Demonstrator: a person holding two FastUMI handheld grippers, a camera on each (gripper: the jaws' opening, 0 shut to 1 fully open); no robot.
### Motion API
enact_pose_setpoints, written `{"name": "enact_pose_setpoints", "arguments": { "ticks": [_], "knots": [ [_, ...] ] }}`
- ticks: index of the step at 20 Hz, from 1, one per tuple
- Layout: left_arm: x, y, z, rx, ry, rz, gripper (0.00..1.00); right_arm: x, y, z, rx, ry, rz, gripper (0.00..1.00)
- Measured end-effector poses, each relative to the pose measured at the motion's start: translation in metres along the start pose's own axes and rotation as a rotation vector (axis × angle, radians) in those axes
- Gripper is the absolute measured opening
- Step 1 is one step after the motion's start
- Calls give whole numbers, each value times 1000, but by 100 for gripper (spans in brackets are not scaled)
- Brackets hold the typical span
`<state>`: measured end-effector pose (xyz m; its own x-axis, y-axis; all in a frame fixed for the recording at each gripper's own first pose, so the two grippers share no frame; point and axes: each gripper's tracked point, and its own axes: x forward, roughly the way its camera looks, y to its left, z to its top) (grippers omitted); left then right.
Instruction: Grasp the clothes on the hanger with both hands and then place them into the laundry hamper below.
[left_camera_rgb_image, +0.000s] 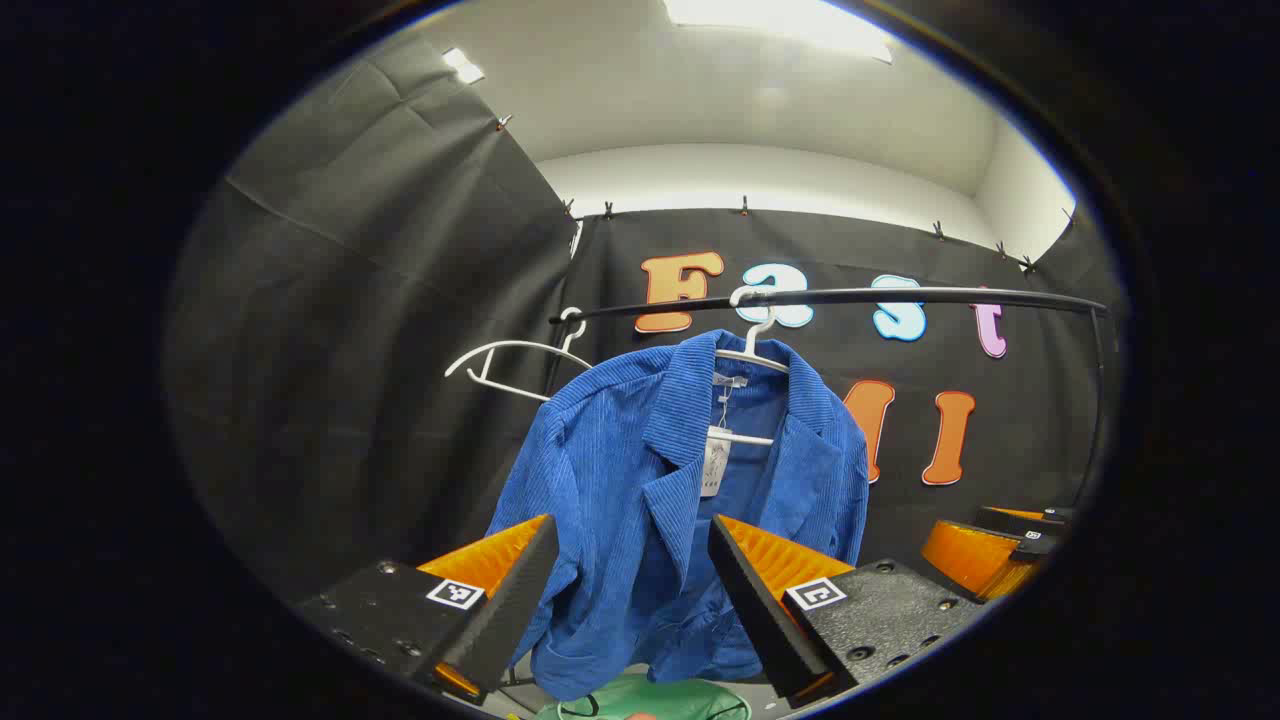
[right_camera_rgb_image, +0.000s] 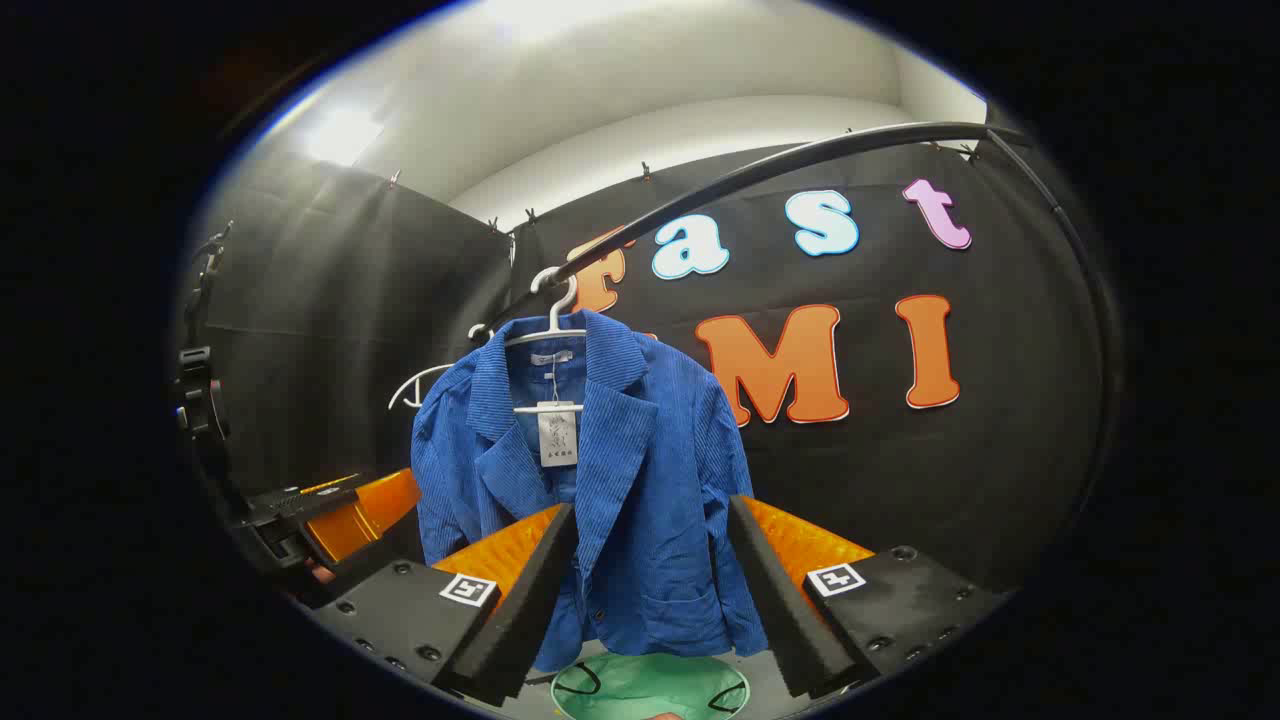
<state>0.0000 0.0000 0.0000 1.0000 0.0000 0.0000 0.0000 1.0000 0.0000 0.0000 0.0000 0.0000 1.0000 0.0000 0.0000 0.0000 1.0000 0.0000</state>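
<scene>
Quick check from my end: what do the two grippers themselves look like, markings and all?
Both look alike. The left gripper and the right gripper each have two wedge-shaped fingers with ribbed outer faces, set on dark, textured, bolted mounting blocks. Each block carries a small square black-and-white marker tag.

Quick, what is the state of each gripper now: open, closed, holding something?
Left gripper: open, holding nothing, the blue jacket hanging ahead of it.
Right gripper: open, holding nothing, facing the same jacket.
</scene>
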Motion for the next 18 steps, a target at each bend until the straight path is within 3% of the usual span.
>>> {"name": "enact_pose_setpoints", "arguments": {
  "ticks": [2,18],
  "knots": [
    [-2,2,1,3,-3,4,95,-1,1,0,1,-1,1,97],
    [-15,23,14,0,-34,42,92,-10,14,4,2,-14,19,97]
  ]
}}
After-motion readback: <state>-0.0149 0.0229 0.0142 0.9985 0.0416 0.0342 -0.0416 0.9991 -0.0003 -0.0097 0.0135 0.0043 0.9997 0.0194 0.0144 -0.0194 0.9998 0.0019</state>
